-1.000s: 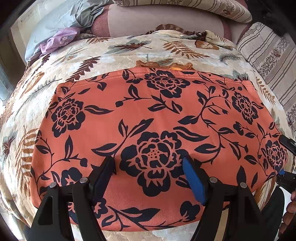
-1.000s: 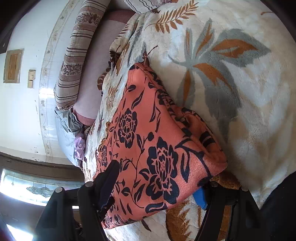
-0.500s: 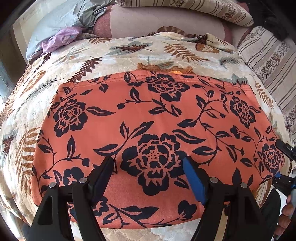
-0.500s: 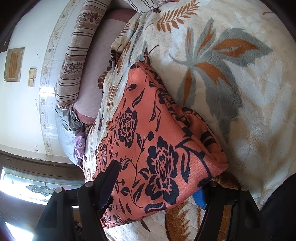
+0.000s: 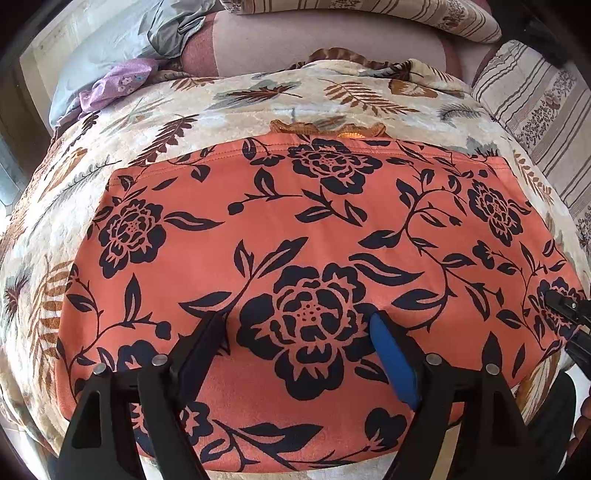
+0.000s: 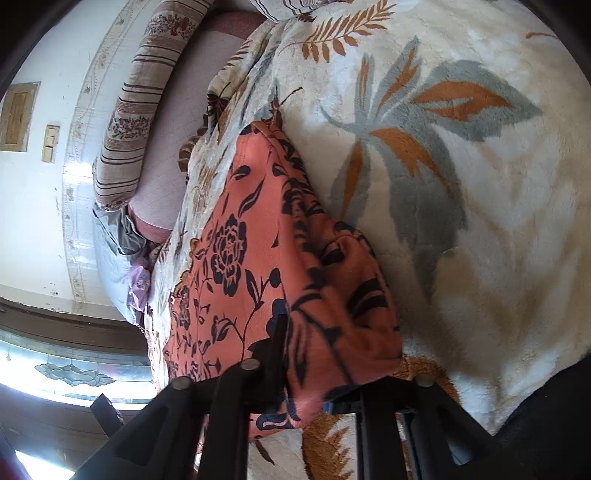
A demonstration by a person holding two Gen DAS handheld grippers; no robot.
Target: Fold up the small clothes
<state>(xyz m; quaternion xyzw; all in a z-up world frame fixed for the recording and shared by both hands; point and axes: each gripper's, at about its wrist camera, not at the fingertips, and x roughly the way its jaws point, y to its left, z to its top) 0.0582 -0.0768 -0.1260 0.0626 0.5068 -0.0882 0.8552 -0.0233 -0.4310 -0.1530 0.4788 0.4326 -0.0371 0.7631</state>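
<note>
An orange garment (image 5: 295,229) with a dark flower print lies spread flat on the leaf-patterned blanket (image 5: 258,96). My left gripper (image 5: 299,332) is open, its fingers resting on the garment near its front edge. In the right wrist view my right gripper (image 6: 314,354) has closed on the garment's right corner (image 6: 332,295), which bunches up between the fingers. The right gripper's tip also shows at the right edge of the left wrist view (image 5: 569,314).
Striped pillows (image 5: 535,96) and a pink bolster (image 5: 314,33) lie at the back and right. A grey pillow with a purple cloth (image 5: 118,79) sits at the back left. The blanket's front edge drops off just below the garment.
My right gripper has moved in and shut on the garment's right corner, which is now bunched and lifted. My left gripper has stayed open in place.
</note>
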